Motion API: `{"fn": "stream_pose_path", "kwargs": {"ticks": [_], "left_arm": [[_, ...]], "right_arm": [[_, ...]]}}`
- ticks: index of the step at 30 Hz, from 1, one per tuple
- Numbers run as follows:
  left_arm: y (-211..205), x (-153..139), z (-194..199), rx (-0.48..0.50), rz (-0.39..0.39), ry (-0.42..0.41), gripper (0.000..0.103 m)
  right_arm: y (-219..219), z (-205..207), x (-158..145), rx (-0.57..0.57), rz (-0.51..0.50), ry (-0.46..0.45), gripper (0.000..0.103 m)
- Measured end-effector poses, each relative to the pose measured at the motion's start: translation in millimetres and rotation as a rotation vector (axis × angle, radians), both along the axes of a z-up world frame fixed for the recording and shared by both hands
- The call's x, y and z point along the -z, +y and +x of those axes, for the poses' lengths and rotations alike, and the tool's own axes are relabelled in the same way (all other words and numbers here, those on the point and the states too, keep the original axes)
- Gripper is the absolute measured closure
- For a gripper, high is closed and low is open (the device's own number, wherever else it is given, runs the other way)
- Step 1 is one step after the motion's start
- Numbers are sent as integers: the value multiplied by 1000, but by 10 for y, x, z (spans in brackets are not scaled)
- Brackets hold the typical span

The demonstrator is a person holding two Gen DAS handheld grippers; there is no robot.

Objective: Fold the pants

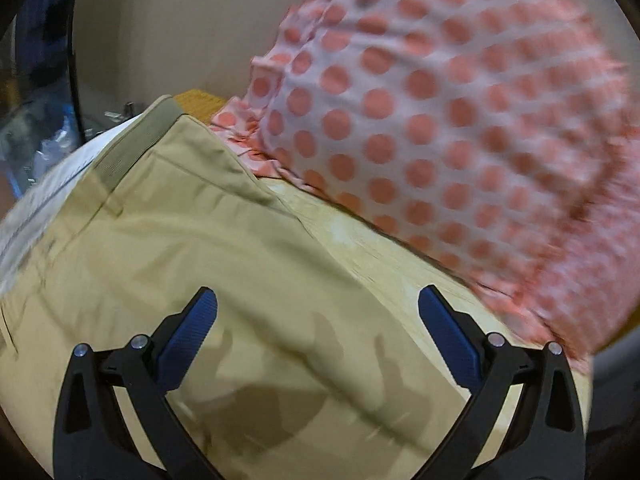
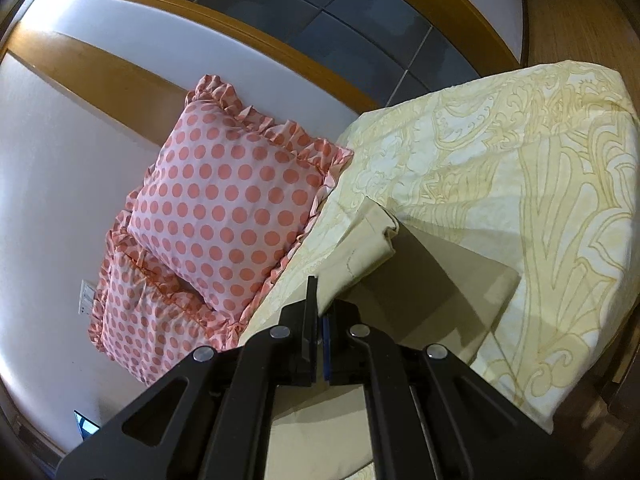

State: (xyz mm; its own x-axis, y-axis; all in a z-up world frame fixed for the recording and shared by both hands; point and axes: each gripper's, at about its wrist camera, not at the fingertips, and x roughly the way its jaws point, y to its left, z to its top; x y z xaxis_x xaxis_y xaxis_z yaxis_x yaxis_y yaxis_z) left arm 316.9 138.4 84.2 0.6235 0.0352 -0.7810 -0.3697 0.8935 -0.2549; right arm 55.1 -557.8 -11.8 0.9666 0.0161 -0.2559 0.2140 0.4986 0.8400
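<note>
Right gripper [image 2: 320, 312] pinching pants [image 2: 360, 240]

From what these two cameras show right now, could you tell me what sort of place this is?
Most likely a bedroom: polka-dot ruffled pillows lean against the wall, a patterned bedsheet covers the bed, and the khaki pants lie on it.

Polka-dot pillow [image 1: 440, 120] smeared by motion blur, its right side cut by the frame. Pants [image 1: 180, 260] run off the lower edge. Right claw [image 2: 318, 320] hides its pinched fabric.
</note>
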Motion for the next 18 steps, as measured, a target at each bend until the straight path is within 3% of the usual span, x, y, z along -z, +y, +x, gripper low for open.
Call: {"fn": "stream_pose_path", "kwargs": {"ticks": [5,6,8,9,10,12,15,18], "left_arm": [[28,369,667,-103,192,267,11],[42,407,699,-114,207,281,16],[75,515,750,-112,196,287,42],[90,537,737,-95,177,267,57],[97,513,698,-88,178,235,90],[169,373,510,-72,132,157,92],[323,-28,-32,-59,86,-26,93],[520,-463,-920,-45,33,-213,93]], "right_arm": [[3,33,-32,-14,-40,18,101],[1,39,-32,-17,-45,19,101],[10,58,-44,-23,-65,25,101],[16,67,-50,-25,-76,26,101],[17,78,-55,-27,-82,23,101],[3,101,-73,-32,-84,11,101],[-35,102,-152,-48,-79,-32,101],[-54,22,-247,-49,-102,-79,102]]}}
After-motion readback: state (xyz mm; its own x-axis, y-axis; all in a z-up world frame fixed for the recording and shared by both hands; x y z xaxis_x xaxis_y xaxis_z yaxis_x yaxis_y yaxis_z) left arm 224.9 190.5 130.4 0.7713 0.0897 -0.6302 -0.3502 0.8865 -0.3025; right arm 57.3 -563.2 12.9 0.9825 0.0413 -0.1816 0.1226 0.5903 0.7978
